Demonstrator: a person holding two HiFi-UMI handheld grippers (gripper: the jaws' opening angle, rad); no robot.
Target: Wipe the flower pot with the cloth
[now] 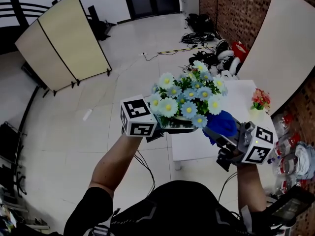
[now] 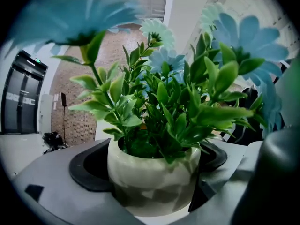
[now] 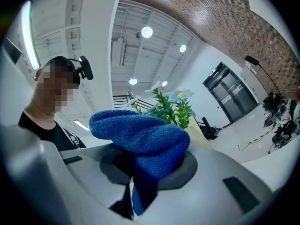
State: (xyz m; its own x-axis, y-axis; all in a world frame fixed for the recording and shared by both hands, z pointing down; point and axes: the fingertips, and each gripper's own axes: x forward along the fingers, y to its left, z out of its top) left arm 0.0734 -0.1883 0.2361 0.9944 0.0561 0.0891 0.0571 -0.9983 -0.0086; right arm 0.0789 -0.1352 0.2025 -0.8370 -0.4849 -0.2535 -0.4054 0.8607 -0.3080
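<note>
gripping the flower pot (image 2: 151, 175) with the left gripper (image 1: 160, 128): jaws closed on the pale pot wall from both sides, pot upright. green leaves and blue-white flowers (image 1: 189, 97) rise above the jaws and fill most of the left gripper view. right gripper (image 1: 224, 134) is clamped on the blue cloth (image 3: 140, 135): cloth bunched up over the jaw tips, one fold pinched down in the gap. in the head view the cloth sits just beside the pot, between the two grippers; touching or not, cannot tell. white table (image 1: 197, 149) lies below and beyond both grippers. small red flower bunch (image 1: 260, 100) stands on the table past the right gripper. folding screen (image 1: 64, 38) is well apart, beyond the left gripper. cable pile (image 1: 199, 36) lies on the floor far beyond the flowers.
</note>
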